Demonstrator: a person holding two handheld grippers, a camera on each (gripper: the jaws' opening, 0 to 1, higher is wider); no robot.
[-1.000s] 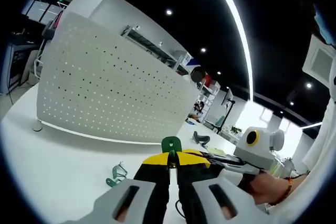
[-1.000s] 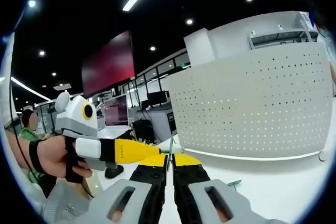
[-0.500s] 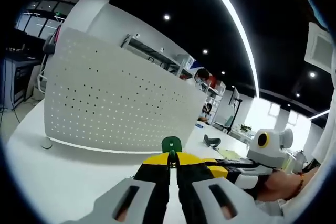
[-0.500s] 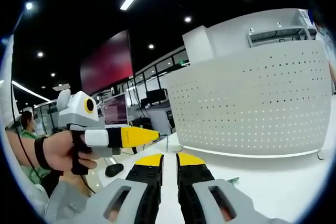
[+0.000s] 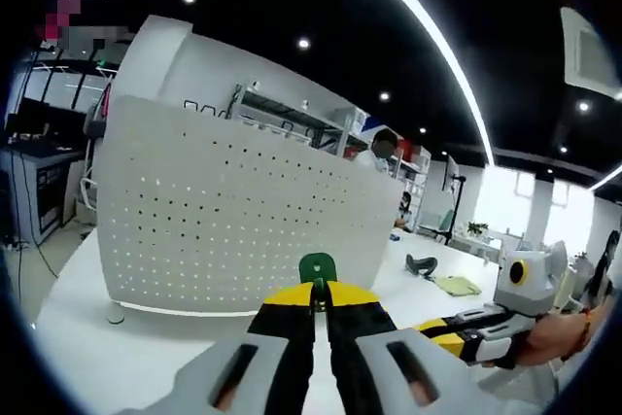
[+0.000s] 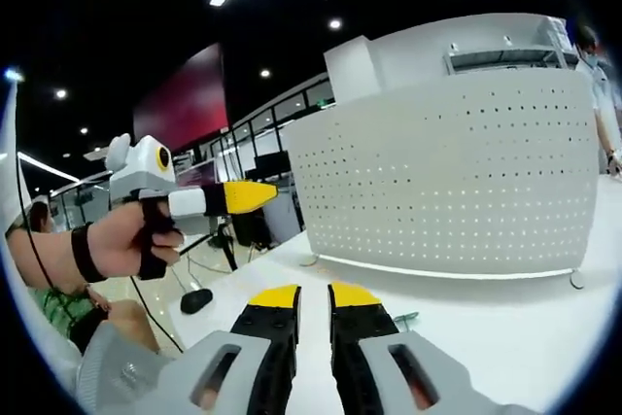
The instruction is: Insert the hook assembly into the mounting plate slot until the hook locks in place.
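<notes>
Change since earlier: right gripper (image 6: 313,291) has let go; a second ago its jaws were pressed together on a thin green piece, and now a narrow gap shows between the yellow tips with nothing in it. The left gripper (image 5: 320,292) has lifted away from the right one and still clamps the hook.
Left gripper: jaws clenched on the green hook assembly (image 5: 317,267), whose rounded green head sticks up just past the yellow tips. In the right gripper view it (image 6: 262,194) is held up in a hand (image 6: 124,237), well apart from the right gripper's jaws.
Right gripper: released, holding nothing. In the left gripper view it (image 5: 426,328) lies low at the right, held in a hand (image 5: 562,329).
Mounting plate: white perforated panel (image 5: 233,219) standing upright on the white table (image 5: 126,357), beyond the hook and not touching it. In the right gripper view the panel (image 6: 457,182) stands toward the table's far edge.
Spare piece: a small green part (image 6: 406,318) lies on the table (image 6: 505,337) just right of the right gripper's jaws.
</notes>
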